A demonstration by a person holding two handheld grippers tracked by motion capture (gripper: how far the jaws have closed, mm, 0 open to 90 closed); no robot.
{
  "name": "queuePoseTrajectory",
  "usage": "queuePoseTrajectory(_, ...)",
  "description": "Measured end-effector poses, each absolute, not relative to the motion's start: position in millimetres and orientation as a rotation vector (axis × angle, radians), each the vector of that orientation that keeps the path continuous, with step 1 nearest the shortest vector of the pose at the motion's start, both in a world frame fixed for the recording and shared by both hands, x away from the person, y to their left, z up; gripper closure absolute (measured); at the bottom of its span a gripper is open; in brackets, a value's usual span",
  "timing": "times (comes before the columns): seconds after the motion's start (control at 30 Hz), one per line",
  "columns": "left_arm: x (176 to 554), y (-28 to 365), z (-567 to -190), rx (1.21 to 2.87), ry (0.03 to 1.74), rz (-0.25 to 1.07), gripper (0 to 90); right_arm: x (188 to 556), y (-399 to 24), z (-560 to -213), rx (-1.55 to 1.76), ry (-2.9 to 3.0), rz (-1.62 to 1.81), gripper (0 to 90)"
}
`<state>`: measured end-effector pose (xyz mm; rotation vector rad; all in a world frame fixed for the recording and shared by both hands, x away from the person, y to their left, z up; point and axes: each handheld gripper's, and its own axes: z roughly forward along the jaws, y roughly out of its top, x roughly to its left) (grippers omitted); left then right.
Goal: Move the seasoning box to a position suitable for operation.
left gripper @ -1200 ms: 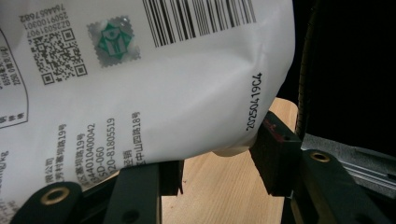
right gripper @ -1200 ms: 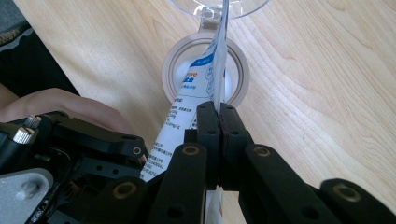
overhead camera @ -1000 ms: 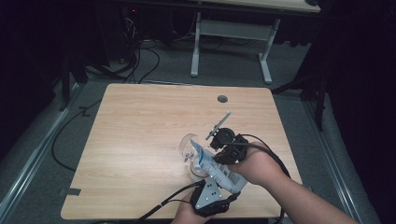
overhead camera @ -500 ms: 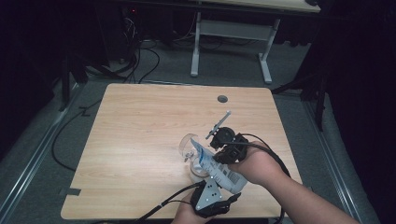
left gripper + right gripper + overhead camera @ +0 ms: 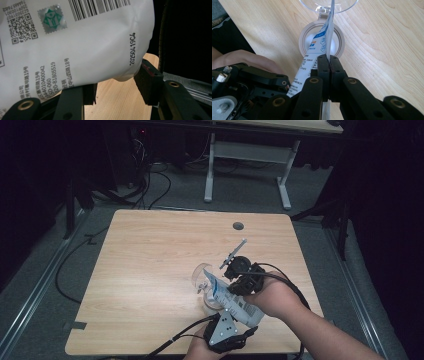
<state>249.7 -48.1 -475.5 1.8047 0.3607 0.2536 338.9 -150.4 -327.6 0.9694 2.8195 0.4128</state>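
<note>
The right tongs are clamped on the white pouch's thin edge, its bottom bulges between the parted left tongs, contact there unclear.

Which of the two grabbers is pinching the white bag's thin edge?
The right gripper: its jaws are shut flat on the white bag's thin edge. The left gripper stands wider around the bag's puffy bottom.

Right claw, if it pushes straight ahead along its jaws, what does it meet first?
Likely the round clear plastic container on the table; the right claw, shut on the white printed pouch, points down at it. Depth is uncertain.
</note>
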Motion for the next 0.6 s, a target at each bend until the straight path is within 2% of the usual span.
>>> queuePoseTrajectory(0.6, 249.3, -48.0, -474.9, 1.798, 0.364, 0.253, 56.2, 338.2, -150.5, -327.9, 0.966, 2.818, 0.413, 89.6)
